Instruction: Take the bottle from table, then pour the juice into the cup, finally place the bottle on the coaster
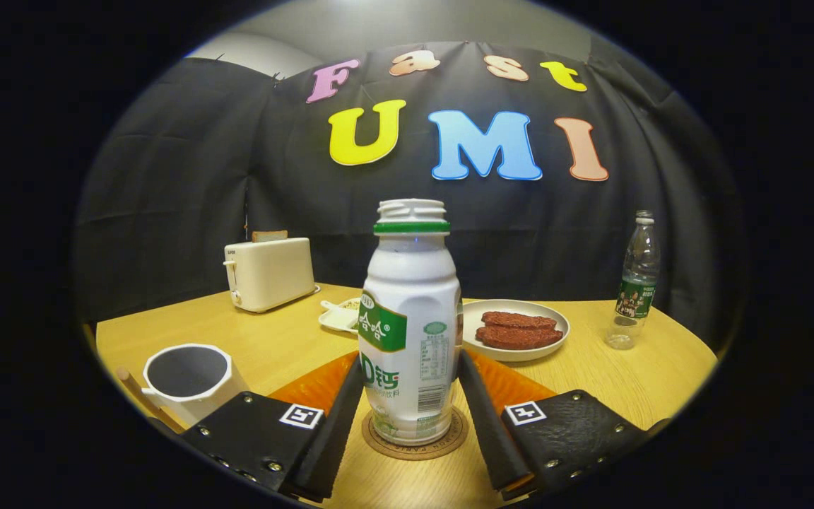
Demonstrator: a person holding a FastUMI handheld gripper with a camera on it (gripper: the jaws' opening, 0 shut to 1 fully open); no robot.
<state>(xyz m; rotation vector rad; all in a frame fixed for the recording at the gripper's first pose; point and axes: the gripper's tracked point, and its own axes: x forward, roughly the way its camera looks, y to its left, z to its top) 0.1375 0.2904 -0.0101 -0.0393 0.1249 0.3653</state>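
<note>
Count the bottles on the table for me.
2. The white bottle stands on the coaster between the fingers; a clear plastic bottle stands beyond, past the plate. Others could be hidden behind the white one.

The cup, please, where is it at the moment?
The cup stands on the table, left of the bottle, beside the gripper's left finger.

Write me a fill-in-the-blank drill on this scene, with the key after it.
1. The white bottle stands upright on the round ____.
2. The bottle's mouth has no ____ on it.
3. The plate beyond the bottle holds ____ slices.
4. The gripper has its jaws on either side of the ____.

Missing words: coaster; cap; brown; bottle
</note>
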